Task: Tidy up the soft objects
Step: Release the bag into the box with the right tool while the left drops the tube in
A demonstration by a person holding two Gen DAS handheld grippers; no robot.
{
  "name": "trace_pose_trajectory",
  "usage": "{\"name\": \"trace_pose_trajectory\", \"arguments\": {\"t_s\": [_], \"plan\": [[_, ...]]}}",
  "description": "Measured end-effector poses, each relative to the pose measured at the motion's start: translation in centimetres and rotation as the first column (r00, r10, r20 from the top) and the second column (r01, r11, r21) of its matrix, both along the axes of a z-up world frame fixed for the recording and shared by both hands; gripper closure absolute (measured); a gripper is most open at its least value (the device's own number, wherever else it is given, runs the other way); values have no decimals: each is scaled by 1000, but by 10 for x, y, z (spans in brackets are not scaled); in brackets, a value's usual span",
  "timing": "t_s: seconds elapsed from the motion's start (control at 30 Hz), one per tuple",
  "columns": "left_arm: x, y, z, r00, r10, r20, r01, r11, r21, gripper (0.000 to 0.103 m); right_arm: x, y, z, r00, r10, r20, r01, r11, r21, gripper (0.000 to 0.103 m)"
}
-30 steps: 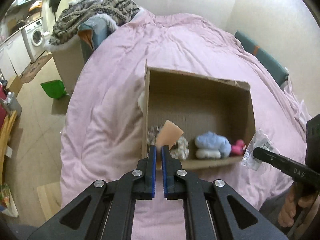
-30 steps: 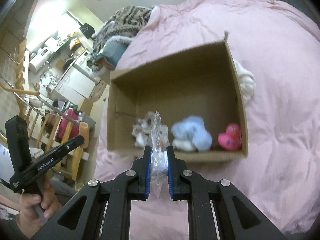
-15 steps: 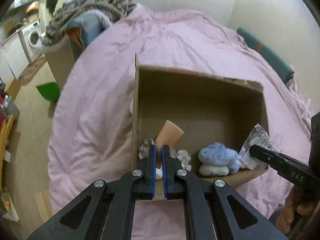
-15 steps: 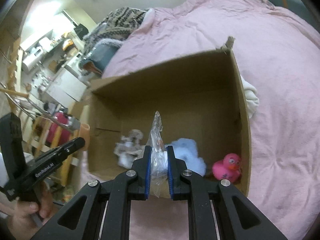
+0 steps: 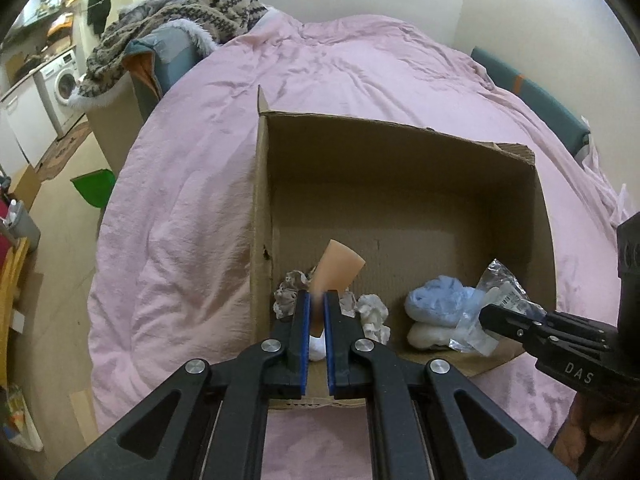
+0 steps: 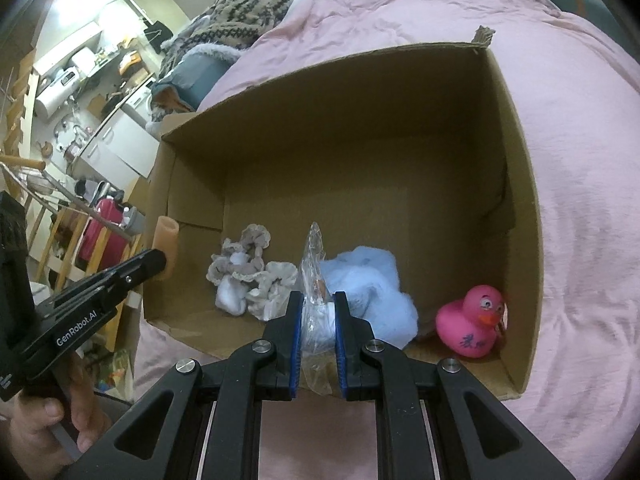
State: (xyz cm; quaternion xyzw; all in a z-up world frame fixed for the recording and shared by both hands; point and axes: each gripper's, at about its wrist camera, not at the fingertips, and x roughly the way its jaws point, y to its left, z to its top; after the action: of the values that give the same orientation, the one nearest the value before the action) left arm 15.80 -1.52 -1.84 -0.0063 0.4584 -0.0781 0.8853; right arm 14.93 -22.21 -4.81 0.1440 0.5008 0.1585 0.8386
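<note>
An open cardboard box (image 5: 404,184) (image 6: 360,128) sits on a pink bed. My left gripper (image 5: 317,300) is shut on a peach soft piece (image 5: 338,266), held over the box's near left corner; that same peach soft piece (image 6: 165,240) shows at the box's left wall in the right wrist view. My right gripper (image 6: 317,304) is shut on a clear plastic packet (image 6: 314,276) with white stuffing, above the box's near edge. Inside lie grey scrunchies (image 6: 250,270), a white sock (image 6: 231,296), a blue fluffy toy (image 6: 368,280) and a pink rubber duck (image 6: 472,320).
The pink duvet (image 5: 192,200) surrounds the box. A patterned knit heap (image 5: 176,12) lies on a blue chair at the bed's far left. A green bin (image 5: 94,190) stands on the floor left of the bed. A teal cushion (image 5: 532,100) lines the wall.
Both grippers have come down and forward toward the box with their loads still gripped. The box now fills more of both views.
</note>
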Motion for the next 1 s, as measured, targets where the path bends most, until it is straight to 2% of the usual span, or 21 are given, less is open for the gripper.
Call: {"name": "trace_pose_trajectory", "arguments": {"t_s": [0.3,0.43,0.6,0.67,0.7,0.77,0.8,0.83,0.87,0.9,1.0], "plan": [[-1,-3,-6,1000,5,-17,-5,1000,16,97,2,2,-1,1000,-4,-4,4,1000,-16,87],[-2,-4,-7,1000,2,-13,-2,1000,3,93,1,2,0,1000,-12,-2,12,1000,-23,87],[-3,-9,-8,1000,-11,-19,11,1000,11,92,1,-1,0,1000,-30,-3,30,999,-14,86],[-5,-10,-7,1000,-16,-13,16,1000,15,91,1,-2,1,999,-35,0,35,999,-10,83],[-6,-11,-6,1000,-18,-10,19,1000,16,87,0,-2,2,999,-37,4,37,999,-11,81],[-8,-12,-5,1000,-19,1,18,1000,23,77,-1,-3,3,999,-41,12,41,999,-9,72],[-8,-12,-3,1000,-17,7,16,1000,25,69,-1,-4,4,999,-42,15,42,999,-5,69],[-10,-12,-1,1000,-12,19,11,1000,27,58,-1,-5,5,999,-47,20,47,999,-2,58],[-11,-12,0,1000,-8,28,8,1000,28,53,-1,-6,6,998,-53,24,53,999,1,38],[-12,-12,3,999,-3,41,2,1000,30,45,-1,-8,8,997,-65,31,65,998,10,31],[-16,-10,10,997,10,79,-13,999,39,44,-2,-16,14,992,-111,55,109,994,28,28]]}}
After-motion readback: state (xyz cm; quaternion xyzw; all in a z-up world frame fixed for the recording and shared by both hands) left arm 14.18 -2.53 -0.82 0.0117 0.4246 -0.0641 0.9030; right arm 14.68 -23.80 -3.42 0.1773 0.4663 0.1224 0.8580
